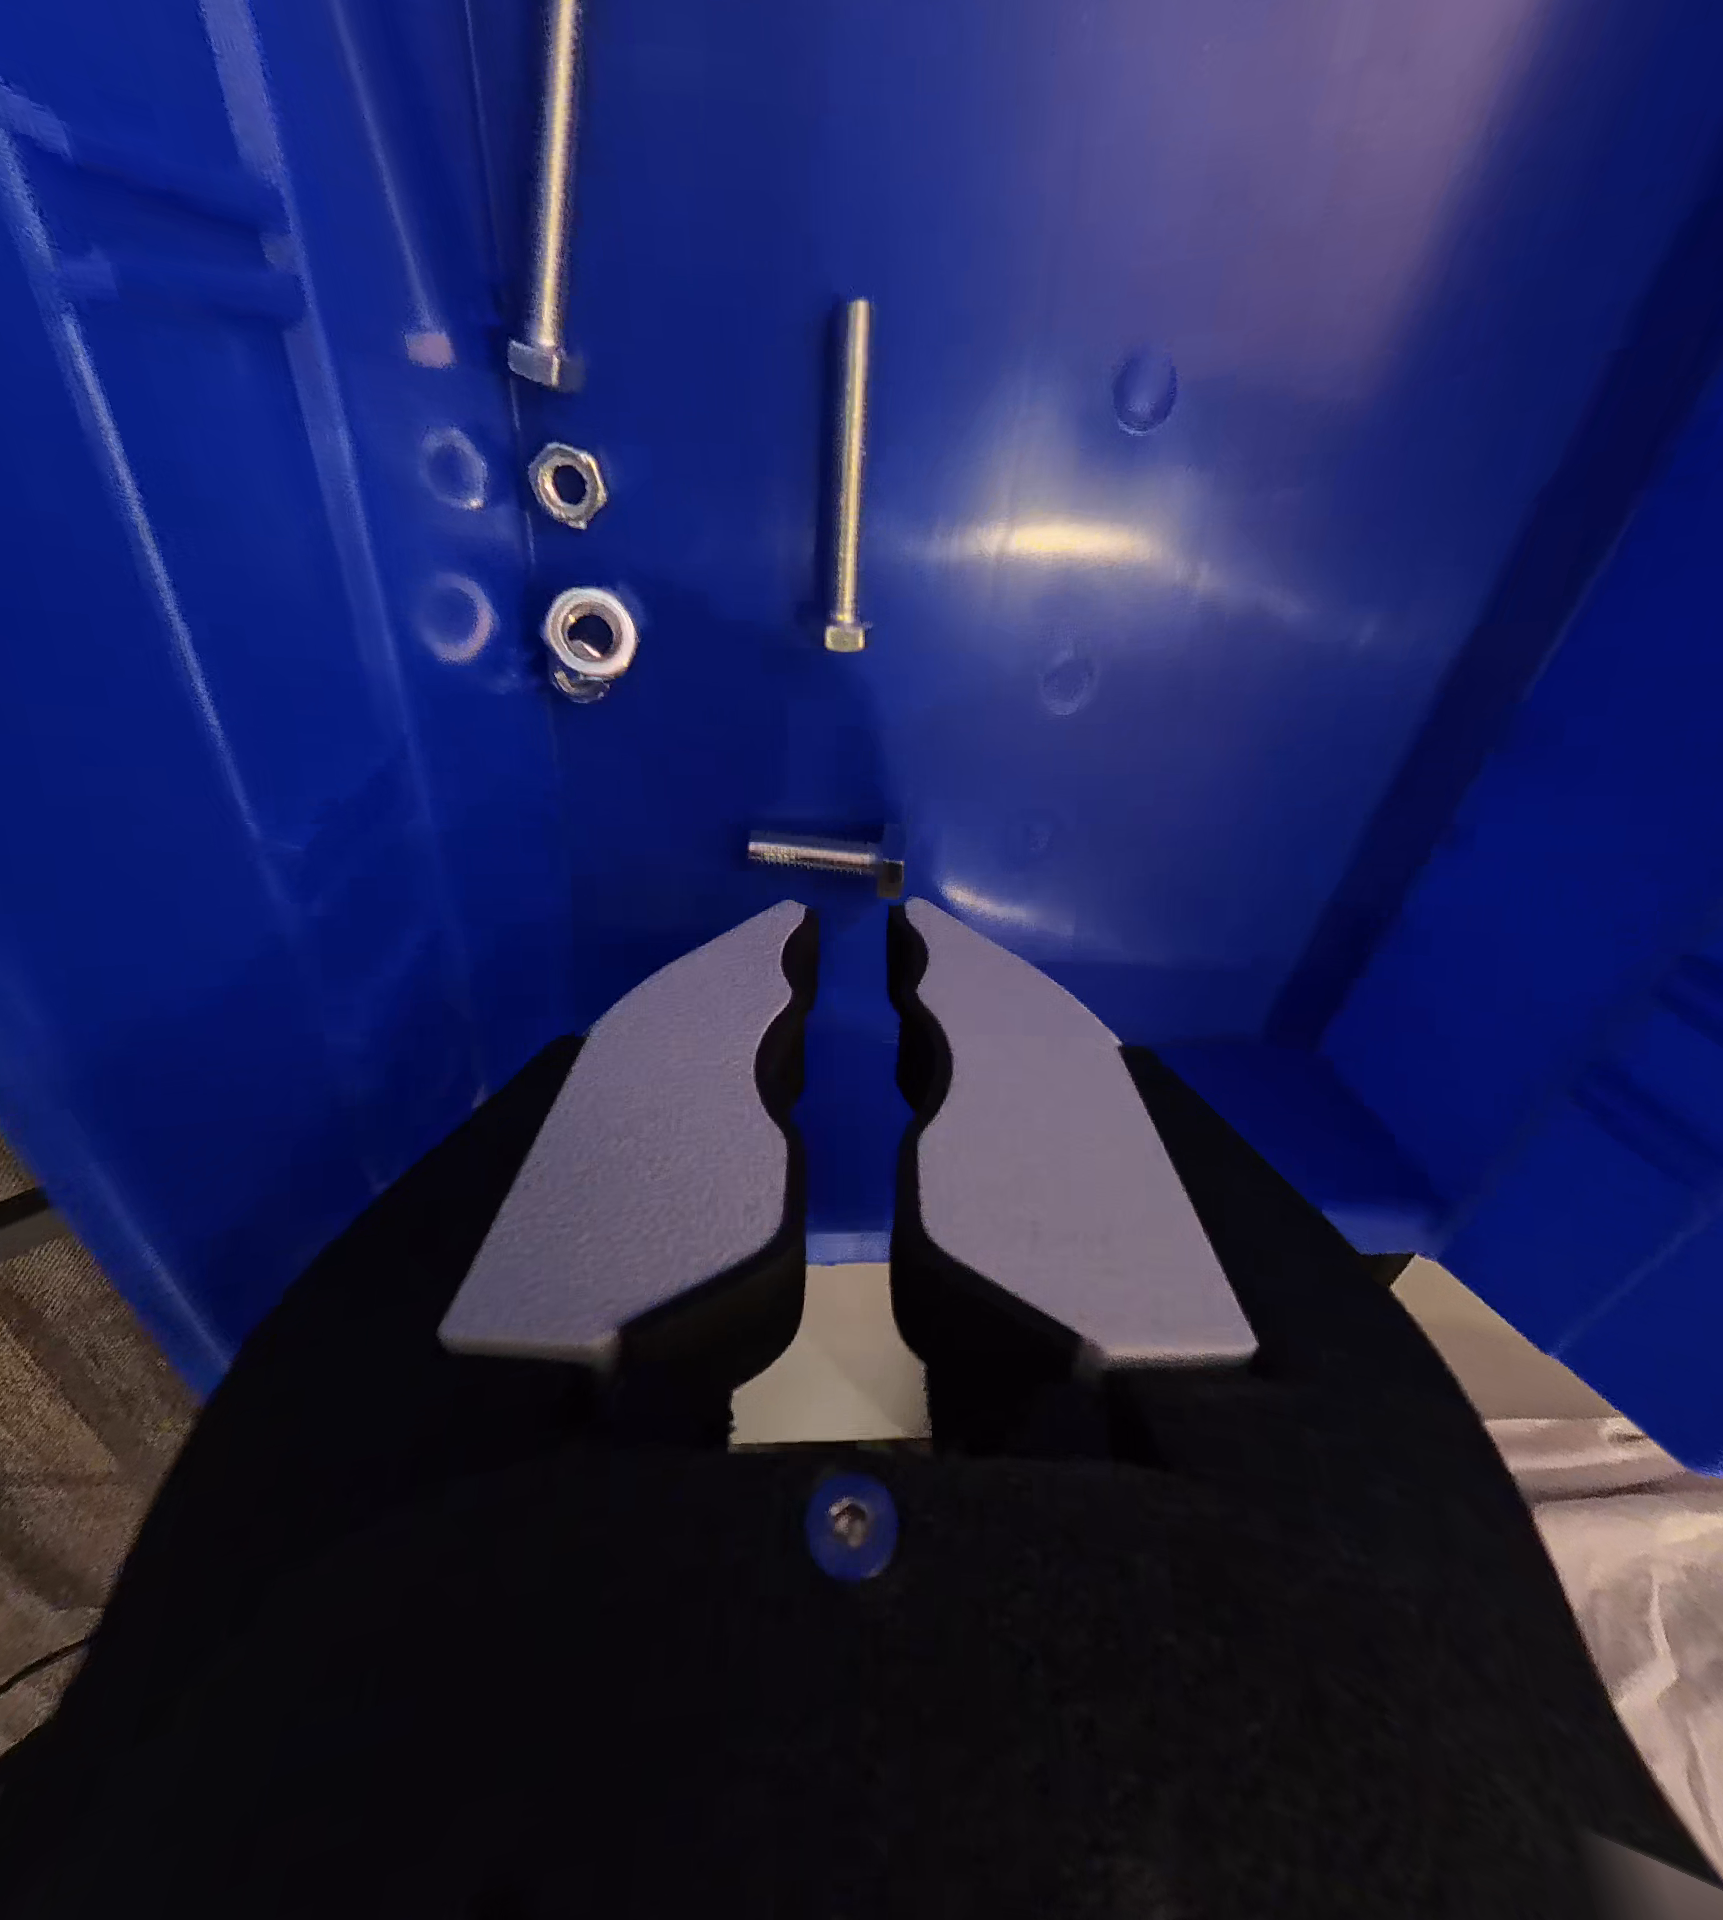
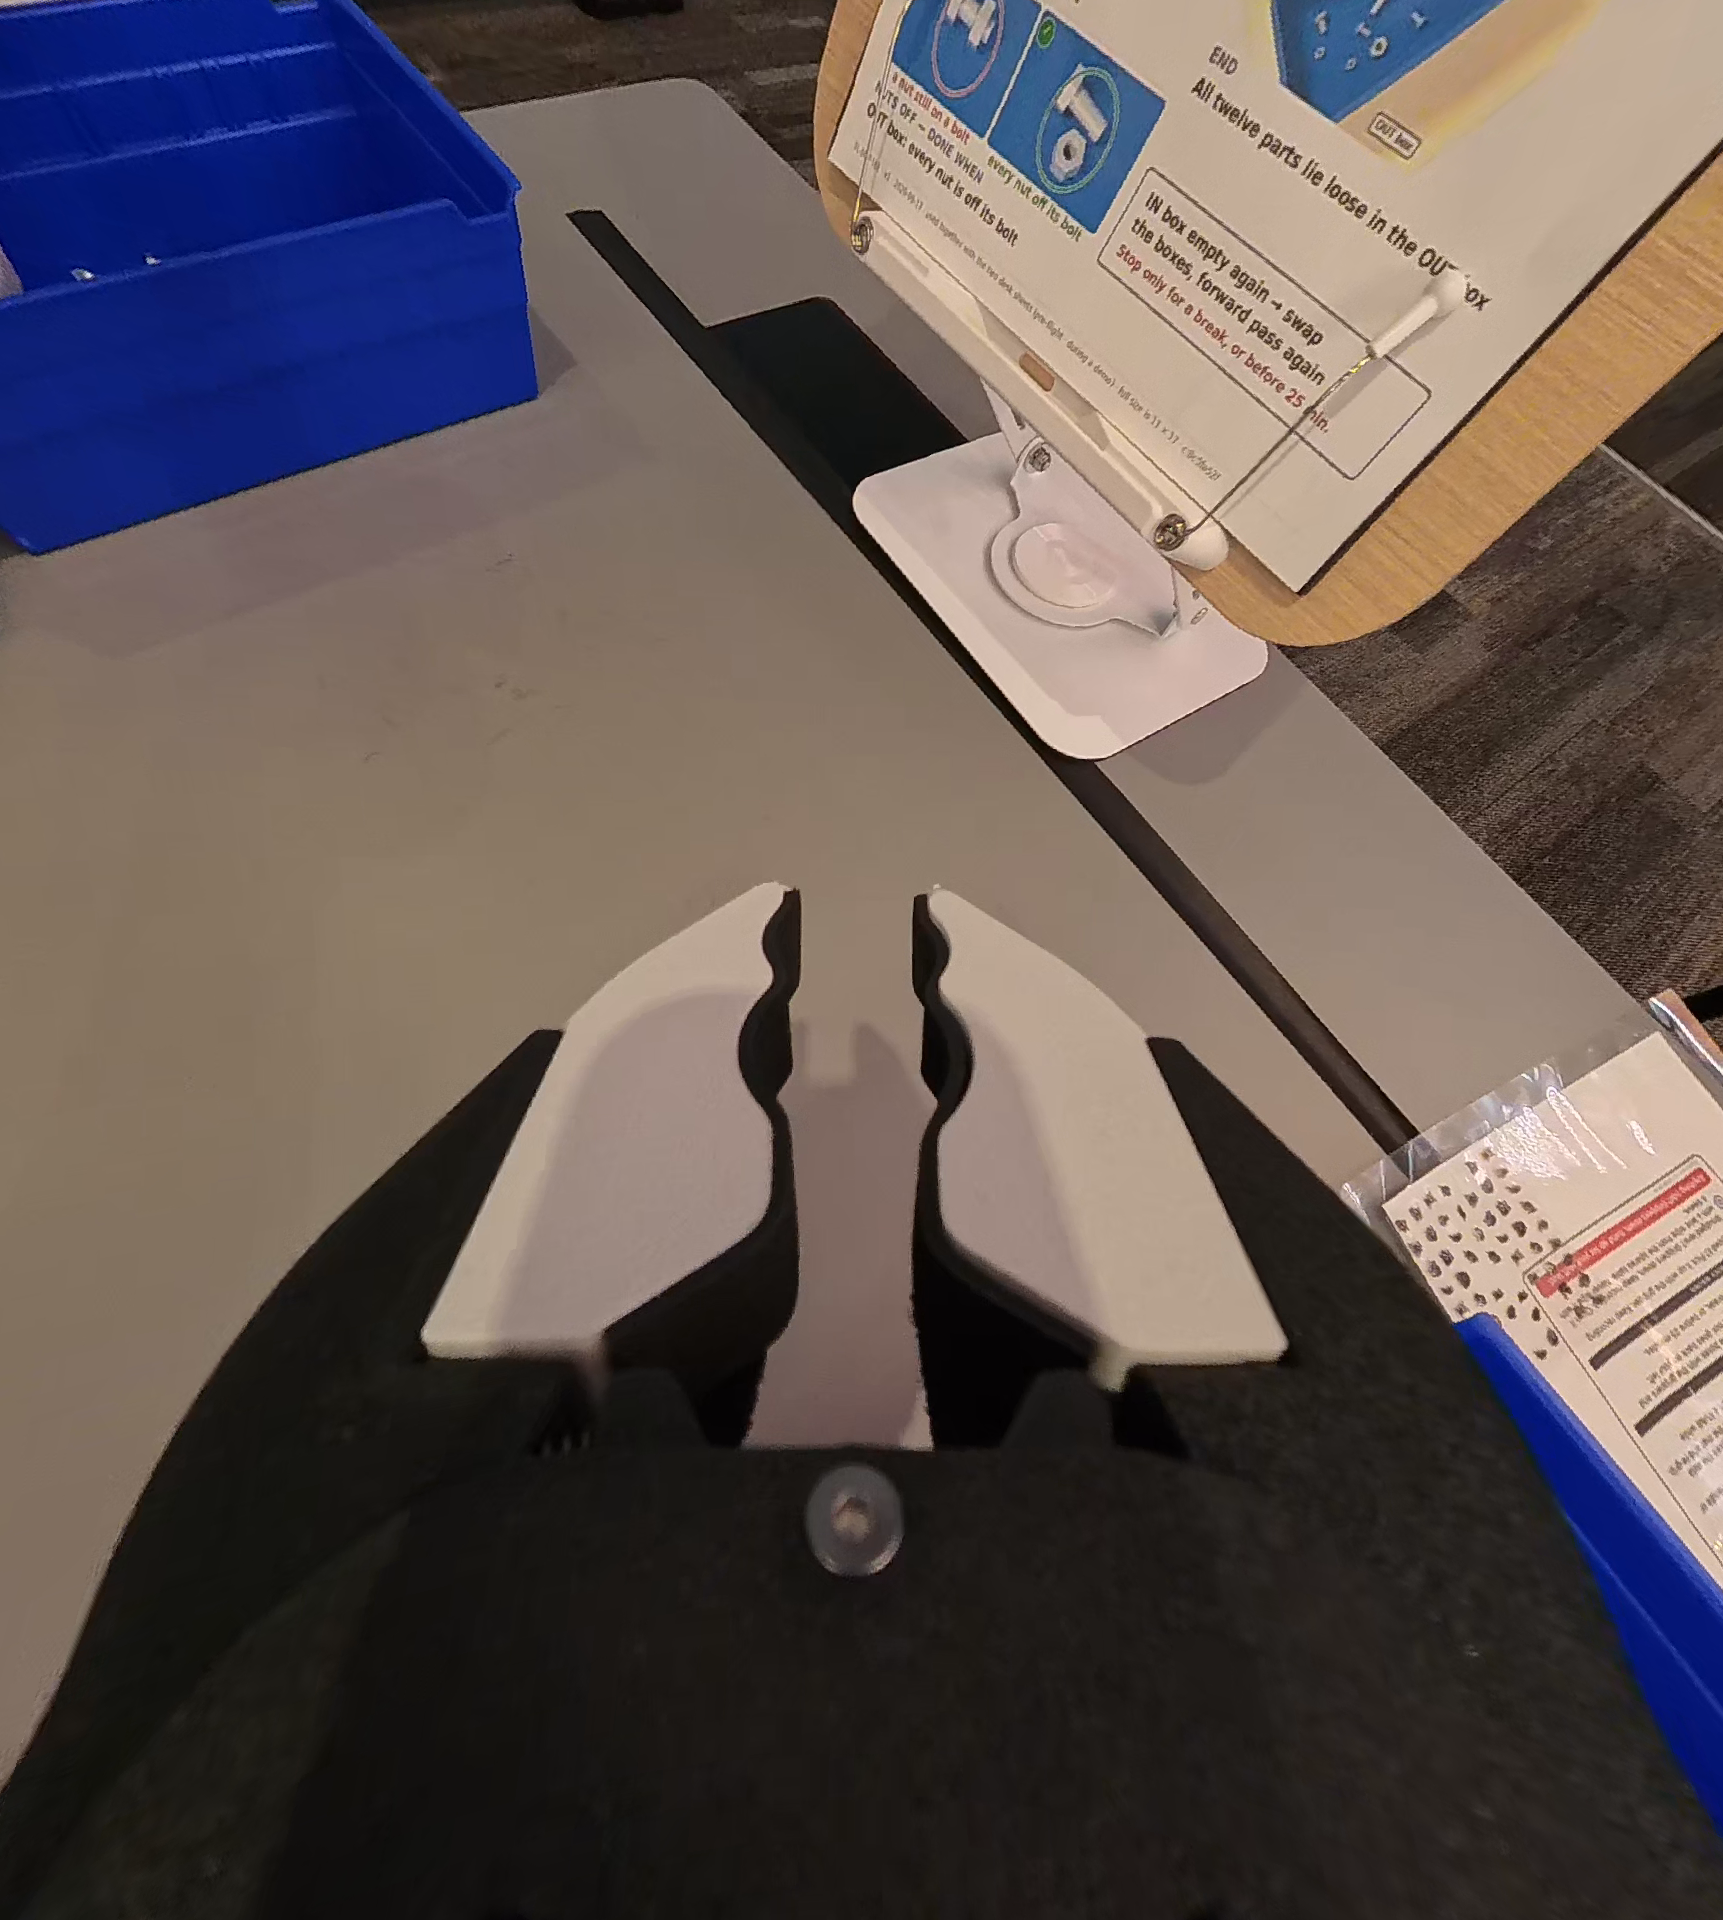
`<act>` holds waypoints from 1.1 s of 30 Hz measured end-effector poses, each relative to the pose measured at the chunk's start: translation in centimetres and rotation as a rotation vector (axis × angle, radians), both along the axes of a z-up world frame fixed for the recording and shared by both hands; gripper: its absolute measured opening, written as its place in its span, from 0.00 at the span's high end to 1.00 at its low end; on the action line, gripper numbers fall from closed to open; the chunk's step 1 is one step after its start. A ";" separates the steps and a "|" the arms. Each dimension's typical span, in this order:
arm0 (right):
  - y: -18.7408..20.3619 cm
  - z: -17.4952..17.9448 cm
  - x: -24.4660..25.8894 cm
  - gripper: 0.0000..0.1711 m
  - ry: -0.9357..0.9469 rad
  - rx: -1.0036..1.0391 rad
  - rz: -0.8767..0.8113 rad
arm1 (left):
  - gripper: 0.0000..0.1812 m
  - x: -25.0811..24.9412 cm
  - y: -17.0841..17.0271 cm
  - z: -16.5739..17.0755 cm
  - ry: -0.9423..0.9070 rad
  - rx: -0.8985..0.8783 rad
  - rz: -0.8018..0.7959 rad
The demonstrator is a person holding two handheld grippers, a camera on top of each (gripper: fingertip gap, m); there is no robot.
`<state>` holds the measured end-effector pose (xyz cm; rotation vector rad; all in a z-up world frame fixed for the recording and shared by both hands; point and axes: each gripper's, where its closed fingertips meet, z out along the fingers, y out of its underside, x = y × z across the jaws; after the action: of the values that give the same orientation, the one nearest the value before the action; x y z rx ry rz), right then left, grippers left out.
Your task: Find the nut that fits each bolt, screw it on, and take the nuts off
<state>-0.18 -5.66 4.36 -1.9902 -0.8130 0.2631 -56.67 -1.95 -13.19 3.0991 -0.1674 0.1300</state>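
One short bolt (image 1: 826, 860) lies just beyond the left gripper (image 1: 852, 914) (slightly parted, empty).

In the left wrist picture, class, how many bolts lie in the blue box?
3: a long bolt by the wall, a medium bolt mid-floor, a short bolt nearest the tongs. Others may be hidden.

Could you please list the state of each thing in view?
Left gripper: open, empty, above the short bolt.
Right gripper: open, empty, over the table.
Short bolt: loose, no nut.
Two long bolts: loose, no nut.
Two nuts: loose.
Bin: holds these parts.
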 end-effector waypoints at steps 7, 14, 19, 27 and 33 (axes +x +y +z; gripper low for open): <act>0.0 -0.2 0.0 0.88 -0.027 0.003 -0.003 | 0.96 -0.1 0.0 -0.4 -0.009 -0.018 0.033; 0.0 -0.2 -0.2 0.88 -0.038 0.009 -0.001 | 0.95 -0.2 0.2 -0.8 -0.031 -0.022 0.052; 0.1 -0.3 -0.1 0.88 -0.042 0.006 -0.004 | 0.95 0.1 0.1 -0.8 -0.072 -0.020 0.048; 0.1 -0.5 0.0 0.88 -0.050 -0.004 -0.006 | 0.93 1.2 0.2 -0.5 -0.106 -0.006 -0.017; 0.1 -0.6 0.1 0.89 -0.050 -0.010 -0.004 | 0.95 1.4 0.2 -1.0 -0.056 -0.034 -0.053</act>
<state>-0.06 -5.60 3.74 -2.0143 -0.8402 0.2159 -55.29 -1.75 -14.16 3.0554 -0.2468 0.2159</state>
